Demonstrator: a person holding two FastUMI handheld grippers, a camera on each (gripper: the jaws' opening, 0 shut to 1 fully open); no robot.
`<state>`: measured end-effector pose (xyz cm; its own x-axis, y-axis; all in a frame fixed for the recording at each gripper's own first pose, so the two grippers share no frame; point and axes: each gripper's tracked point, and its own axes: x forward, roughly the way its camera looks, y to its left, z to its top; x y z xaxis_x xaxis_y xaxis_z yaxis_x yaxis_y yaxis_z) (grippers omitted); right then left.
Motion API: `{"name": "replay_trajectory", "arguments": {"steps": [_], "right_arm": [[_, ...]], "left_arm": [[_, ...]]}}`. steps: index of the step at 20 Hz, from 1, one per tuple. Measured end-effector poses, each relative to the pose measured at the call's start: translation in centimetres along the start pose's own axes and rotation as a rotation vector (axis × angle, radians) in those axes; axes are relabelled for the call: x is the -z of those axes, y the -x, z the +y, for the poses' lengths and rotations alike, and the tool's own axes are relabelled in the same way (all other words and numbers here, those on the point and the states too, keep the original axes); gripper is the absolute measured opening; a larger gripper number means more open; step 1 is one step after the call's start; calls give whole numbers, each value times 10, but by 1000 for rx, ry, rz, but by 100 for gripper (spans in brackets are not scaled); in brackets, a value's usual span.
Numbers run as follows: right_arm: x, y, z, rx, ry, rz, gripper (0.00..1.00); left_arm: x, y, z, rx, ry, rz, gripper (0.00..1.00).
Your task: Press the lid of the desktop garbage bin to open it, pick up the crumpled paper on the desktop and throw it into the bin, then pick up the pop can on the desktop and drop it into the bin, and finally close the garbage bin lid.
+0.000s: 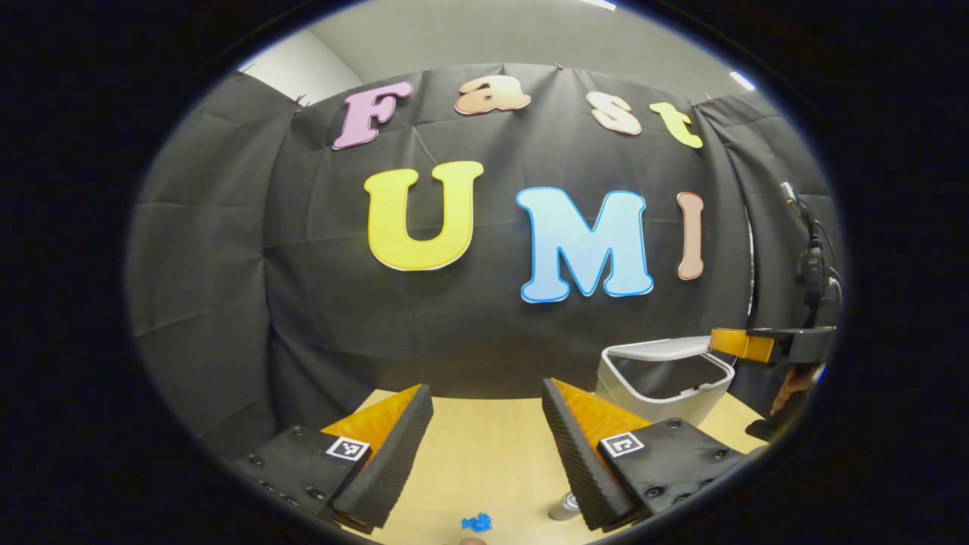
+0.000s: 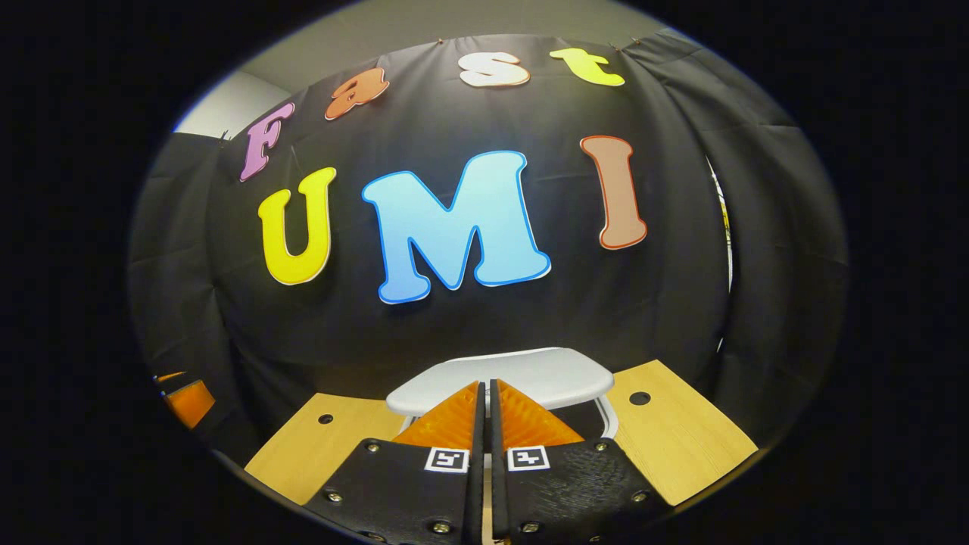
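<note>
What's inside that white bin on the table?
The bin stands open, showing only a dark interior near its rim. Its bottom is hidden by the wall, so any contents cannot be seen.

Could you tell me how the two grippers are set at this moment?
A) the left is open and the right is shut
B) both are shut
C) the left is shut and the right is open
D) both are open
A: the left gripper has a wide gap with bare table between its fingers, while the right gripper has its fingers pressed together over the bin lid.
</note>
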<state>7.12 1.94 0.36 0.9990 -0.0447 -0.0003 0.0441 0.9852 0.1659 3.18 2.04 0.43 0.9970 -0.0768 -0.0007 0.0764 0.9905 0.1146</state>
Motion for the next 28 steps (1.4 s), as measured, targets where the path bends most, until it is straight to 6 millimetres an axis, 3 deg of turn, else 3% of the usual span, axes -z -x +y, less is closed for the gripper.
{"name": "replay_trajectory", "arguments": {"steps": [18, 28], "right_arm": [[6, 6, 6, -23, 5, 21, 5], [12, 21, 37, -100, 22, 9, 5]], "left_arm": [[6, 3, 9, -18, 26, 9, 95], [3, 11, 15, -33, 20, -2, 95]]}}
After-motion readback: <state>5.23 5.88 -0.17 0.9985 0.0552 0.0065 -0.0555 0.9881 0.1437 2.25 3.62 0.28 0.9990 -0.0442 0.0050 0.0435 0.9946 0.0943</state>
